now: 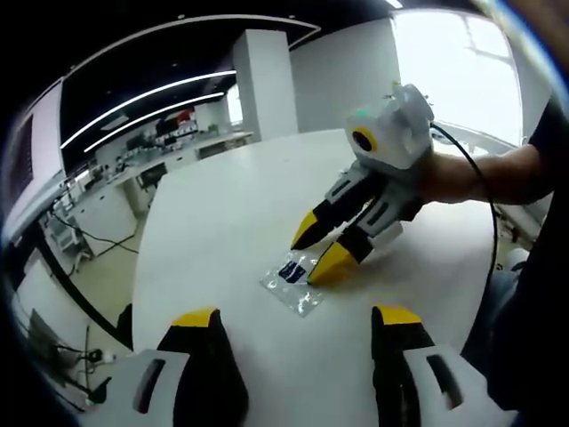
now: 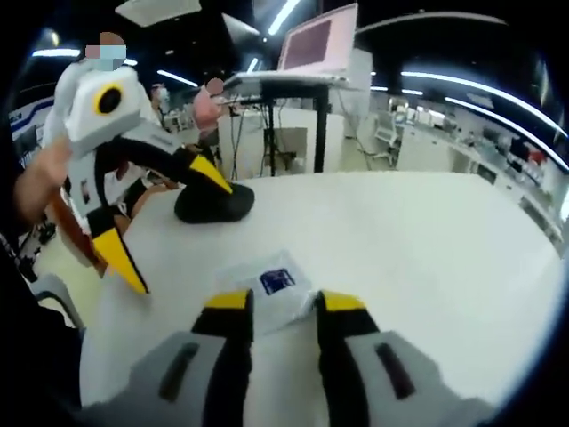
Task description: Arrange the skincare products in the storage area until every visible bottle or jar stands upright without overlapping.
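A small clear plastic sachet with a dark blue label [image 1: 293,277] lies flat on the round white table [image 1: 249,187]. My right gripper [image 1: 320,251] comes in from the right, held by a hand. It is open, and its lower yellow tip rests at the sachet's edge. In the right gripper view the sachet [image 2: 271,286] lies just ahead of the right gripper [image 2: 284,302], its near edge between the two tips. My left gripper [image 1: 295,316] is wide open and holds nothing, a short way from the sachet. In the right gripper view the left gripper [image 2: 173,224] hovers above the table at the left.
A black rounded object [image 2: 213,203] sits at the table's far edge beyond the sachet. The white table [image 2: 427,240] stretches bare to the right. Desks, a stand with a screen [image 2: 311,44] and people lie beyond the table.
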Tool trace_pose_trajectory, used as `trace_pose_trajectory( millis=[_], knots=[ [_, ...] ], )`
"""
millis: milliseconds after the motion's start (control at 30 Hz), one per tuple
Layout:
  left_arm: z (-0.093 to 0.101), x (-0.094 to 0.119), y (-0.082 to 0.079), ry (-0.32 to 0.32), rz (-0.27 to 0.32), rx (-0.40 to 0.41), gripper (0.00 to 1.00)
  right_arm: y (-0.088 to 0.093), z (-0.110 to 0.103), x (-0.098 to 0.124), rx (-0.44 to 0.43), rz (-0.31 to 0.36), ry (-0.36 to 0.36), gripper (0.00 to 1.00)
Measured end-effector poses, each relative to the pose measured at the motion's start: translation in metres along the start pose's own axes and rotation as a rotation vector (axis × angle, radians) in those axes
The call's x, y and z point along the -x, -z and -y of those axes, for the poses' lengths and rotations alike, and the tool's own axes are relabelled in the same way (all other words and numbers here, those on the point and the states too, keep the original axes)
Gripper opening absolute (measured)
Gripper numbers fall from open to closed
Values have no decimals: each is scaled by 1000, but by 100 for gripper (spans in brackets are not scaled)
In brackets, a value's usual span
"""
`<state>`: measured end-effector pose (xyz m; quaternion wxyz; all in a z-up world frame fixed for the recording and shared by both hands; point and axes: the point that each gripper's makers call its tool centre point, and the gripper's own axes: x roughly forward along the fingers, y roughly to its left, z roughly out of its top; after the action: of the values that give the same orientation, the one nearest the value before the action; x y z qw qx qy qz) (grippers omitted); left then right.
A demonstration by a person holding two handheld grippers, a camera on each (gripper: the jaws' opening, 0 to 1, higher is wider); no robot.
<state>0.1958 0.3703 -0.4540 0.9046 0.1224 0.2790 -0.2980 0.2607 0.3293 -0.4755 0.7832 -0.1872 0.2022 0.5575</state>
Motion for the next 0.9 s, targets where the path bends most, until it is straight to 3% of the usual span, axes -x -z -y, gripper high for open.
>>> trace_pose_trajectory(
  millis=[100,167,267,400,567,700,900],
  knots=[
    [0,0,0,1,-1,-1,70,0,-7,-2,56,-8,-14,12],
    [3,-1,-2,2,0,-2,70,0,-7,-2,139,-16,14,8],
    [5,-1,-2,2,-5,-3,69,-1,-13,-2,183,-30,7,3],
    [5,1,-1,-1,-5,1,69,-2,-15,0,240,-36,18,1],
    [12,4,-3,-5,2,13,69,-6,-15,7,230,-4,8,0],
    [15,5,-6,1,1,19,68,-15,-17,17,277,10,15,0],
    [25,8,-17,8,24,9,67,-31,-19,32,474,3,48,0]
  ],
)
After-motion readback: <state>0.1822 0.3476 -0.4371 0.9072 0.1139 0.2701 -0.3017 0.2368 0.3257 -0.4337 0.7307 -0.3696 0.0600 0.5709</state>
